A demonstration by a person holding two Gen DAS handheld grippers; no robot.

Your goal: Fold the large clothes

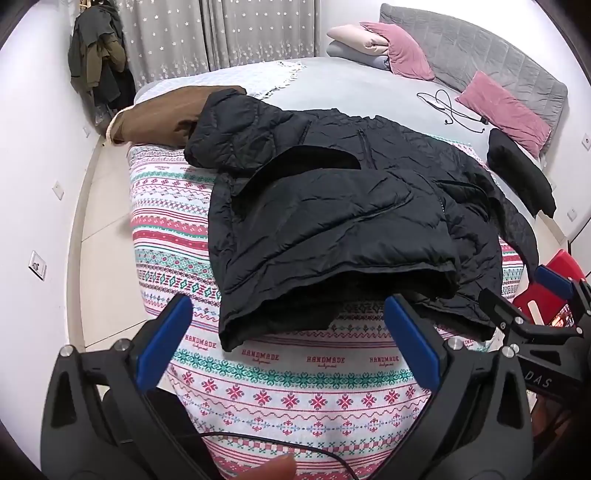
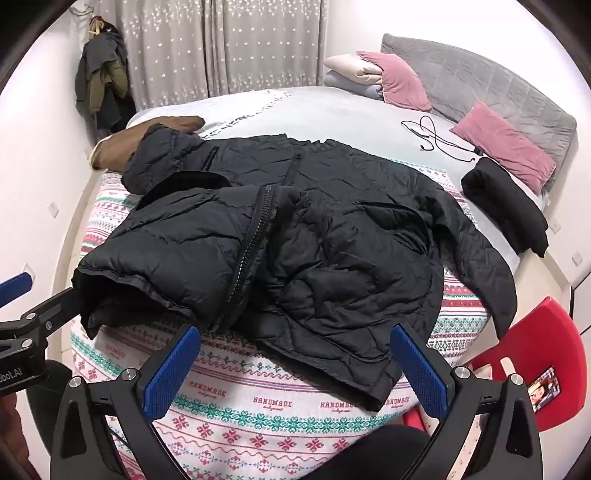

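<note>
Both tongs stand spread wide and pinch nothing: the left tongs (image 1: 288, 343) and the right tongs (image 2: 295, 373) hover over the patterned blanket (image 1: 295, 387) just before the hem of the black puffer jacket (image 2: 295, 251). The jacket lies partly folded on the bed (image 1: 351, 77), beside a brown garment (image 1: 162, 114), with 2 pink pillows (image 1: 506, 110) beyond.

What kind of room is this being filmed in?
A bedroom, most likely: a large bed with a padded grey headboard, pink pillows against it, and curtains behind. A black jacket lies spread on it.
</note>
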